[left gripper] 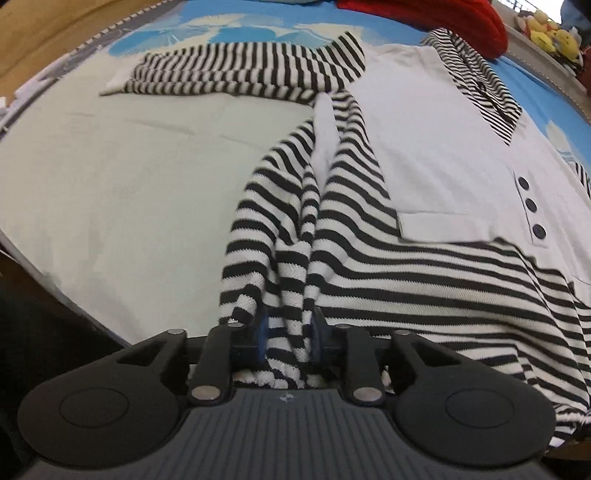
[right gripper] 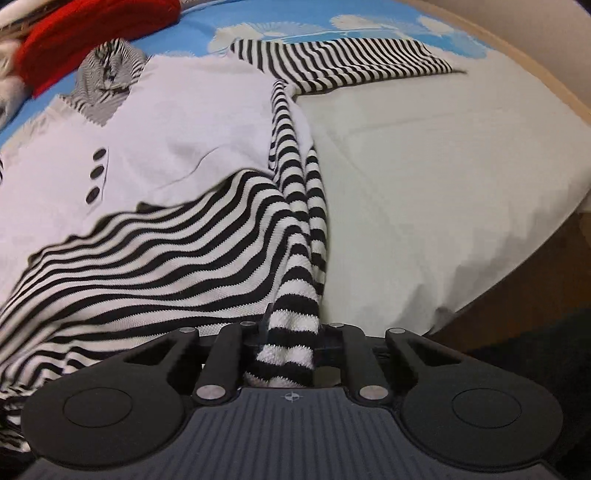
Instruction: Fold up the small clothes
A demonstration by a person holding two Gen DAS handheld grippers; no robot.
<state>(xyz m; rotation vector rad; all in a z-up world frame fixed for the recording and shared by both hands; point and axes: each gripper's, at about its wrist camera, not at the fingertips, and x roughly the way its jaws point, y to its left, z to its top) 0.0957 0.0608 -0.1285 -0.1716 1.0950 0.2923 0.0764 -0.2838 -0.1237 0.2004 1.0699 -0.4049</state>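
A small black-and-white striped shirt [left gripper: 424, 155] with a white chest panel, three dark buttons and a striped collar lies front up on the bed; it also shows in the right wrist view [right gripper: 192, 122]. My left gripper [left gripper: 290, 332] is shut on the bunched striped hem at the shirt's left side. My right gripper [right gripper: 291, 336] is shut on the bunched striped hem at its right side. Both lift the hem a little off the bed. One striped sleeve [left gripper: 229, 74] stretches out to the left, the other sleeve [right gripper: 343, 59] to the right.
The bed has a pale sheet [left gripper: 129, 177] near me and a blue patterned cover [left gripper: 229, 26] farther off. A red garment [left gripper: 443, 18] lies beyond the collar. Soft toys [left gripper: 554, 33] sit at the far right. The bed edge [right gripper: 498, 280] drops off at right.
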